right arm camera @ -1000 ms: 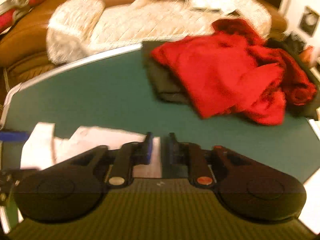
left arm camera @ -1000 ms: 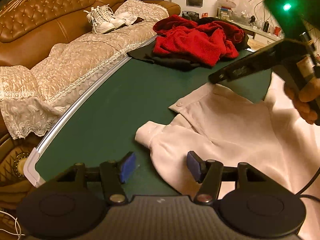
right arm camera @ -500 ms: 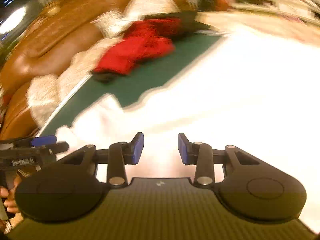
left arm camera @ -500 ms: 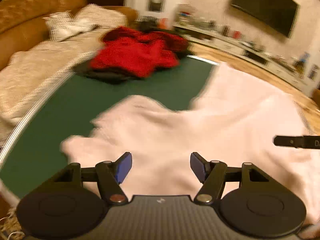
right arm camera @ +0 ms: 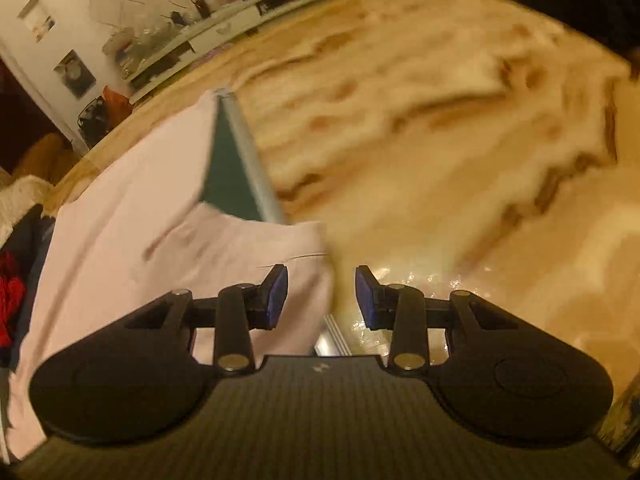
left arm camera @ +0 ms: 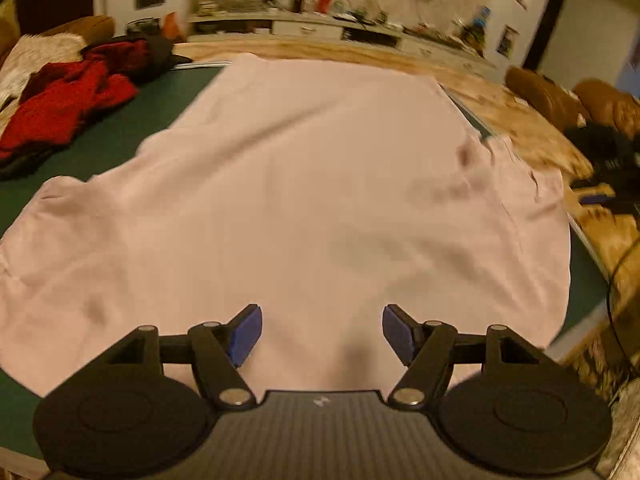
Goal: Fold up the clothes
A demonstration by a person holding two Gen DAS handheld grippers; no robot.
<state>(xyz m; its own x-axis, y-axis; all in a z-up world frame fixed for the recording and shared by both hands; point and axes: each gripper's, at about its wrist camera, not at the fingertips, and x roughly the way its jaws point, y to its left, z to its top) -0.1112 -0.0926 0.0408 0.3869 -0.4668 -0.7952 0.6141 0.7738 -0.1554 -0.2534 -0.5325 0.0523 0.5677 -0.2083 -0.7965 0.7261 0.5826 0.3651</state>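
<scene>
A pale pink garment (left arm camera: pixel 304 200) lies spread flat over most of the green table (left arm camera: pixel 120 136). My left gripper (left arm camera: pixel 322 334) hovers open above the garment's near edge, nothing between its blue pads. In the right wrist view the same pink garment (right arm camera: pixel 132 248) covers the table's right side, one sleeve end hanging at the table edge (right arm camera: pixel 248 160). My right gripper (right arm camera: pixel 321 298) is open over that edge, its left pad above the sleeve end and its right pad over the floor.
A red garment on dark clothes (left arm camera: pixel 68 104) is piled at the table's far left. A marble-patterned floor (right arm camera: pixel 440 140) lies past the right edge. A low cabinet with clutter (left arm camera: pixel 320 24) lines the far wall; brown sofas (left arm camera: pixel 560 96) stand at right.
Both grippers swung right, away from the sofa side. The right gripper went from nearly shut to open and now sits at the table's right edge. The garment now lies spread out.
</scene>
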